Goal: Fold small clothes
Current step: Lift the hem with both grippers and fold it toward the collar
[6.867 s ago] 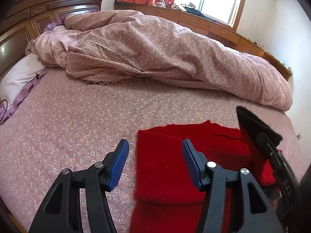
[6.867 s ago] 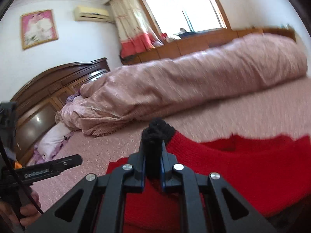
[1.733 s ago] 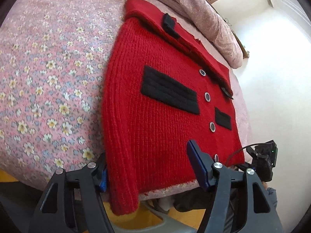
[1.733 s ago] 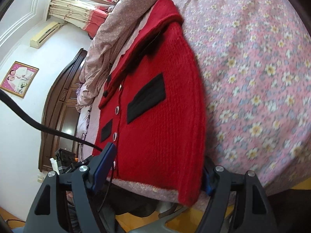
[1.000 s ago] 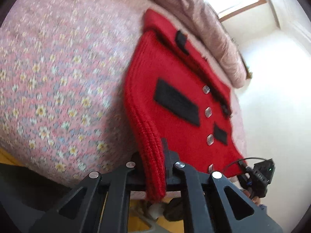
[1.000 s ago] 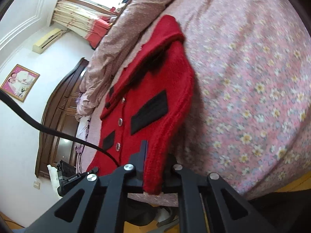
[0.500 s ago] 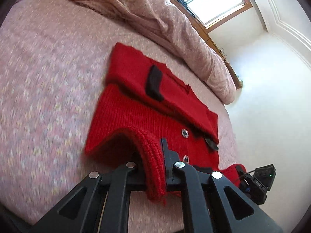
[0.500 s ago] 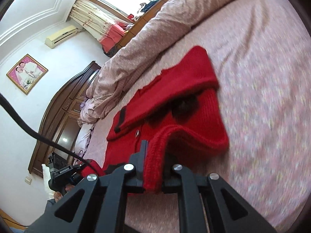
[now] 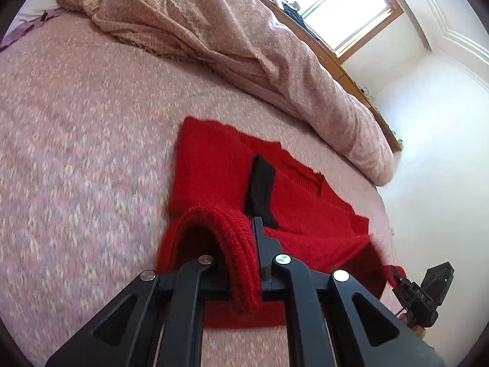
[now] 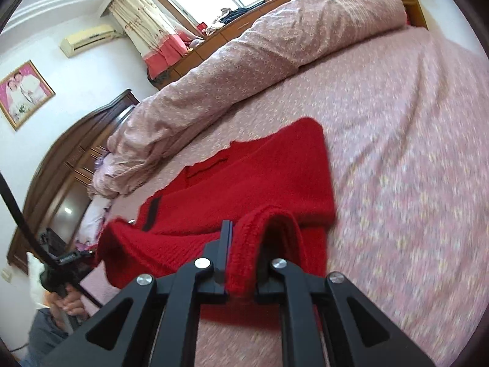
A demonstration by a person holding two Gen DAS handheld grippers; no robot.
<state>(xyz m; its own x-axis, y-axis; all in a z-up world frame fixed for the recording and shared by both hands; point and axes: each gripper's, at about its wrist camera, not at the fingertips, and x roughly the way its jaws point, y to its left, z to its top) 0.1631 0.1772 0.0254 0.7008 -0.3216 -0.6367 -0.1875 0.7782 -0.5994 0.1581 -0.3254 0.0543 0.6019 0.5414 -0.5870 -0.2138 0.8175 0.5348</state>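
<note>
With both my left gripper (image 9: 244,263) and right gripper (image 10: 243,260) clamped on the hem of the red cardigan (image 9: 220,165) lying on the bed (image 9: 76,140), uneven pulling could skew my fold.

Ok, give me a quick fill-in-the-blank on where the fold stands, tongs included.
1. Both tongs, left and right, are shut on the hem of the ____ cardigan.
2. The cardigan lies on a floral ____.
3. The strip on the cardigan's folded upper part is ____ in colour.
4. Beyond the cardigan a pink ____ is heaped along the bed.

Missing words: red; bedsheet; black; quilt
</note>
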